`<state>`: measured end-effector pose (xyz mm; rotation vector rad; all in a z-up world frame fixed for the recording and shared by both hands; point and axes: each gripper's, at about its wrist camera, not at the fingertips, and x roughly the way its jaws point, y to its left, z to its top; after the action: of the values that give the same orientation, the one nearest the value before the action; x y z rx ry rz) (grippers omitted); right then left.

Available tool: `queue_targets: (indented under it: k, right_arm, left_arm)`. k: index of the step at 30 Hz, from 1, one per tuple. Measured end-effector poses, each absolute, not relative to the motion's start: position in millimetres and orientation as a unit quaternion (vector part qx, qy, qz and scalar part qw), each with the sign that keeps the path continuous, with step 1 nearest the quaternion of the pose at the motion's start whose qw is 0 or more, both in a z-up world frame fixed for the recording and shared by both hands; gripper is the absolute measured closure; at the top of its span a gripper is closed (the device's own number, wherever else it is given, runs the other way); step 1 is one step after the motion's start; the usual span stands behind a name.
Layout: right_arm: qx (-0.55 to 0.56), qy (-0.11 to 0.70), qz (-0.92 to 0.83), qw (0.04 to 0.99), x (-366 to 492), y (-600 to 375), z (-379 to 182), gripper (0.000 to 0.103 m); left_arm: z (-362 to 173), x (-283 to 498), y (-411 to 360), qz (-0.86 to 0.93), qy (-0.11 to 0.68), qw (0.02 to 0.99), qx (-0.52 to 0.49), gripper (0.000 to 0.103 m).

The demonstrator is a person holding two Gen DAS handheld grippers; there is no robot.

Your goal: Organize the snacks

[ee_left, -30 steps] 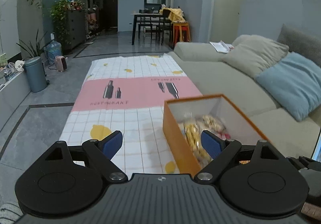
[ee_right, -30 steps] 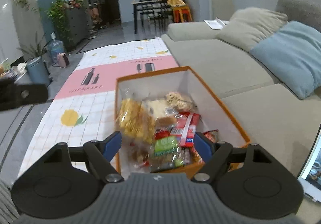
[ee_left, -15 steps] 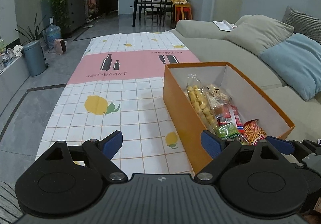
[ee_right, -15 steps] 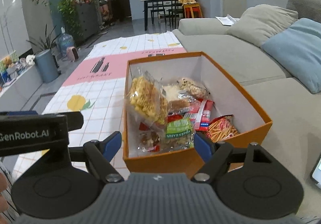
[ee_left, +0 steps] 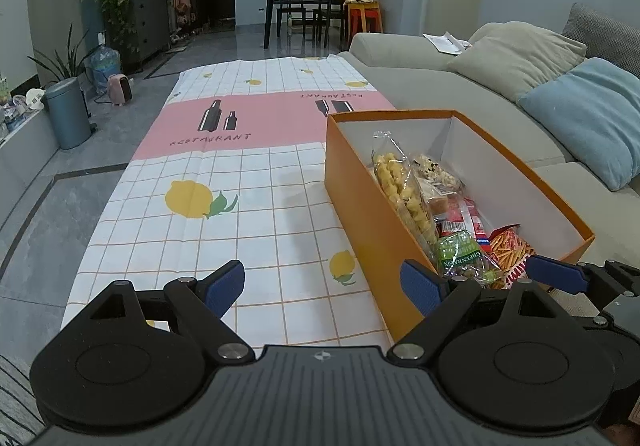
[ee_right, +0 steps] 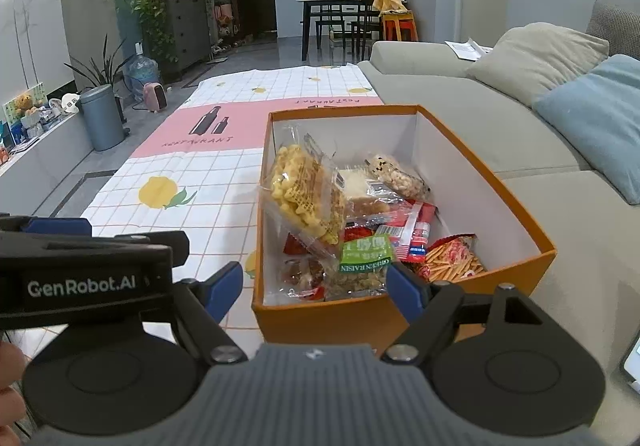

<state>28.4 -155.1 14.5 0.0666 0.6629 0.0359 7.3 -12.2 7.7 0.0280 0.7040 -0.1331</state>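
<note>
1. Living room w/ grey sofa (ee_left: 460, 94) on the right and a dining table (ee_left: 296, 2) way at the back. Left wrist view: checked tablecloth (ee_left: 224, 182) w/ lemon prints and a pink RESTAURANT band covers the low table. Orange box (ee_left: 360, 206) sits on the cloth's right edge, next to the sofa, packed w/ snack packs: yellow puffs bag (ee_left: 400, 186) standing up against the left wall, green raisin pack (ee_left: 460, 254) and red stick-snack bag (ee_left: 510, 246) at the near end. Left gripper (ee_left: 322, 286) has its blue fingers spread wide, nothing between them, hanging over the cloth just left of the box corner. Right gripper's blue tip (ee_left: 554, 272) pokes in at the near right rim.
2. Right wrist view: same box (ee_right: 500, 186) dead ahead, puffs bag (ee_right: 308, 194) tilted on top of the pile, raisin pack (ee_right: 364, 258) at the near wall. Right gripper (ee_right: 314, 290) fingers wide apart, empty, near the box's front wall. Left gripper body (ee_right: 84, 278) w/ GenRobot.AI label at far left.
</note>
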Motion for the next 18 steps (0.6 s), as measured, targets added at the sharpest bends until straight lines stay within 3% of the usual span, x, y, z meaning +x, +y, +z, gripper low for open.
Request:
queue_targets:
  k: [18]
  right_arm:
    - [0.025,0.324,0.020,0.945,26.3,-154.1,14.6,0.026]
  left_arm:
    - [8.6,4.9,-12.2,-0.066,0.347,0.936,0.014,0.000]
